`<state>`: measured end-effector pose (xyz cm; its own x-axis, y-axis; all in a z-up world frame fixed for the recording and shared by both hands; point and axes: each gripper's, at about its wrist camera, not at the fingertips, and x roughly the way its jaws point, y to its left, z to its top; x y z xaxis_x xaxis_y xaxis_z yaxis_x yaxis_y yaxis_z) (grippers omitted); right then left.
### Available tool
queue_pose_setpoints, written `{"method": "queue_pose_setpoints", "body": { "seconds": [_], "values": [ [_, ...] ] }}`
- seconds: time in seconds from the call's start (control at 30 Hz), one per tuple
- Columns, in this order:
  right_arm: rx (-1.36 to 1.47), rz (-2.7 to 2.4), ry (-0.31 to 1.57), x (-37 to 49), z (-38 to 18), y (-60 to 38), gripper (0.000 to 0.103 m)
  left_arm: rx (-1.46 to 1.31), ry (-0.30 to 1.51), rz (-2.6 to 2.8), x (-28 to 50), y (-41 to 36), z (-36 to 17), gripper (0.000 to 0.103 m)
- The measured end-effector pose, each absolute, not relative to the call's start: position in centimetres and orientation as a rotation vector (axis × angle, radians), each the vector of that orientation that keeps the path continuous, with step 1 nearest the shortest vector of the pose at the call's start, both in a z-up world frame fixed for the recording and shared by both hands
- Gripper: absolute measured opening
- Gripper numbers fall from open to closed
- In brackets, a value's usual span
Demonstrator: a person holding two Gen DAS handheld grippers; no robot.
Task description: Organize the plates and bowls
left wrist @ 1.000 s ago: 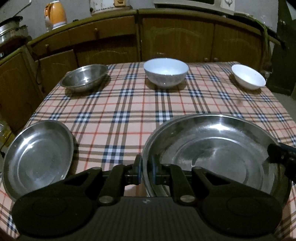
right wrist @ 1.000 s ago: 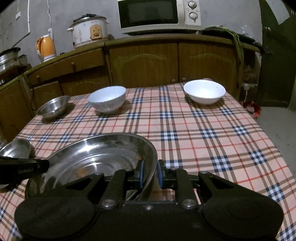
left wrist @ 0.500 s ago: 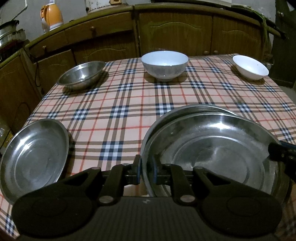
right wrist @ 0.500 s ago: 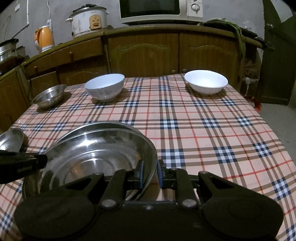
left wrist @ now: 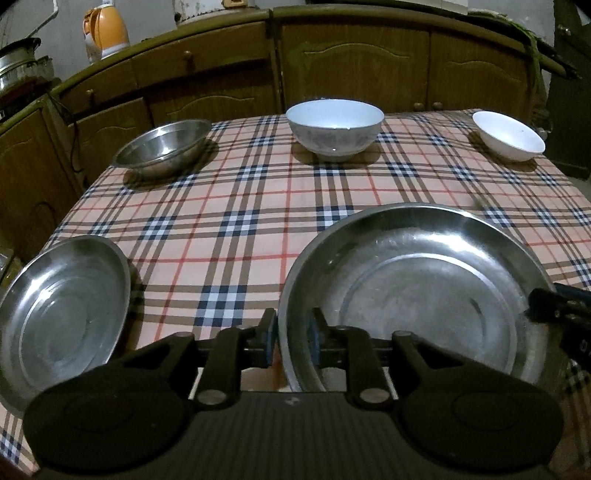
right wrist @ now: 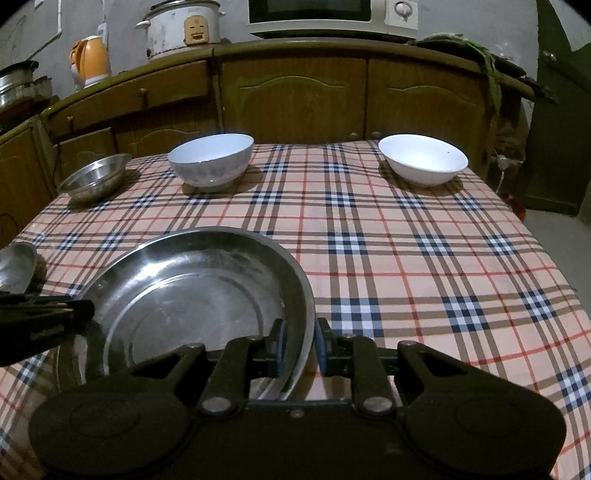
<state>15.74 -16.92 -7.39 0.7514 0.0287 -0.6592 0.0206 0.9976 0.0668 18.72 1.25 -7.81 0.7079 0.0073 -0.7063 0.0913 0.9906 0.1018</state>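
Straddling opposite edges of a large steel plate, the left gripper and right gripper each sit with blue-padded jaws slightly apart around the rim; whether the pads press the metal cannot be told. The plate lies at the near middle of a plaid tablecloth. A smaller steel plate rests apart at the near left edge. Along the far side stand a steel bowl, a deep white bowl and a shallow white bowl. Beyond, wooden cabinets carry an orange kettle, a rice cooker and a microwave. No lettering is readable.
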Motion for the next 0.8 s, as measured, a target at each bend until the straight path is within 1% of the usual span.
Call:
{"method": "queue_pose_setpoints", "body": {
  "seconds": [0.03,0.07,0.1,0.17,0.2,0.23,0.27,0.33,0.4,0.47,0.53,0.67,0.73,0.8],
  "values": [
    [0.069,0.009,0.723,15.9,-7.4,-16.8,0.032,0.127,0.784,-0.049,18.7,1.3,-7.8,0.023],
    [0.067,0.012,0.723,15.9,-7.4,-16.8,0.033,0.121,0.784,-0.052,18.8,1.4,-7.8,0.025],
    [0.063,0.010,0.722,15.9,-7.4,-16.7,0.034,0.117,0.782,-0.054,18.8,1.4,-7.7,0.026],
    [0.053,0.009,0.714,15.7,-7.3,-16.6,0.034,0.108,0.773,-0.059,18.7,1.5,-7.6,0.031],
    [0.048,0.007,0.709,15.7,-7.2,-16.5,0.037,0.101,0.773,-0.059,18.6,1.5,-7.5,0.033],
    [0.044,0.003,0.703,15.6,-7.0,-16.5,0.041,0.094,0.772,-0.057,18.6,1.5,-7.3,0.043],
    [0.044,0.001,0.695,15.5,-6.8,-16.6,0.041,0.086,0.769,-0.055,18.5,1.6,-7.1,0.051],
    [0.047,-0.003,0.680,15.4,-6.2,-16.7,0.044,0.072,0.761,-0.051,18.4,1.8,-6.7,0.055],
    [0.056,-0.004,0.662,15.3,-5.6,-16.9,0.044,0.065,0.756,-0.041,18.3,2.1,-6.2,0.058],
    [0.070,0.003,0.644,15.1,-4.8,-16.9,0.045,0.054,0.750,-0.035,18.2,2.4,-5.6,0.065],
    [0.088,0.024,0.628,14.9,-4.0,-16.8,0.052,0.044,0.745,-0.030,18.1,2.8,-5.1,0.069],
    [0.100,0.062,0.616,14.8,-3.1,-15.9,0.056,0.037,0.732,-0.012,17.7,3.7,-4.1,0.078],
    [0.097,0.077,0.617,14.7,-2.8,-15.3,0.061,0.031,0.728,-0.003,17.6,4.1,-3.8,0.079],
    [0.094,0.093,0.618,14.7,-2.6,-14.6,0.063,0.025,0.726,0.004,17.4,4.8,-3.5,0.080]
  ]
}}
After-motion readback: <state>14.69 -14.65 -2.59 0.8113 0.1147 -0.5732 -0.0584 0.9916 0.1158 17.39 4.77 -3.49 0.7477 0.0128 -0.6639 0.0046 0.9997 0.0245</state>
